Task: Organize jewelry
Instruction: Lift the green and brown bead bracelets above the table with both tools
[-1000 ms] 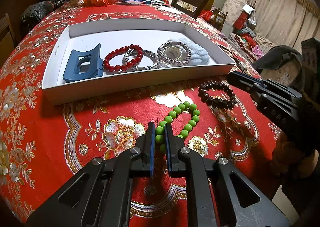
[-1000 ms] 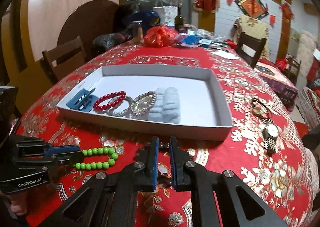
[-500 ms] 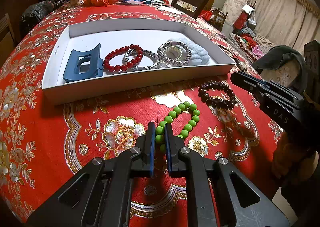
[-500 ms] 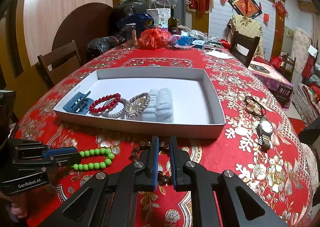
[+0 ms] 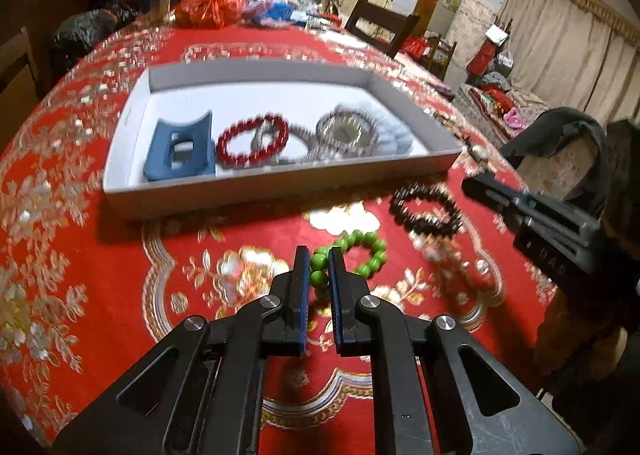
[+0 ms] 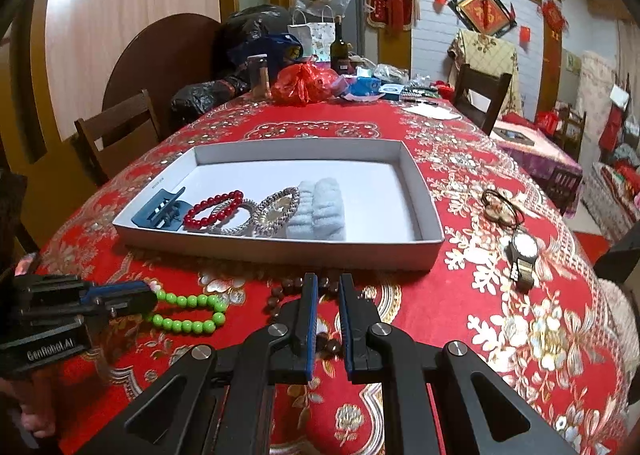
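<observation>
A white tray [image 5: 280, 191] [image 6: 280, 251] holds a blue hair claw [image 5: 180, 151], a red bead bracelet [image 5: 252, 141], silver bracelets [image 5: 346, 131] and a pale fluffy scrunchie [image 5: 394, 135]. In front of it, on the red tablecloth, my left gripper [image 5: 319, 251] [image 6: 150, 299] is shut on a green bead bracelet [image 5: 360, 255] [image 6: 188, 313], with beads pinched between its pads. To the right my right gripper [image 6: 328, 279] [image 5: 466, 185] is shut over a dark bead bracelet [image 5: 424, 207] [image 6: 280, 293]. Dark beads show between its pads.
A wristwatch [image 6: 524, 251] and dark hair ties [image 6: 500, 207] lie on the cloth right of the tray. Bags, a red plastic bag [image 6: 304, 83] and a bottle [image 6: 339, 43] crowd the table's far end. Wooden chairs [image 6: 116, 135] stand around the table.
Both wrist views have tipped up slightly and show more of the room. The green loop looks shorter and the left view is blurred. Both grippers have stayed shut.
</observation>
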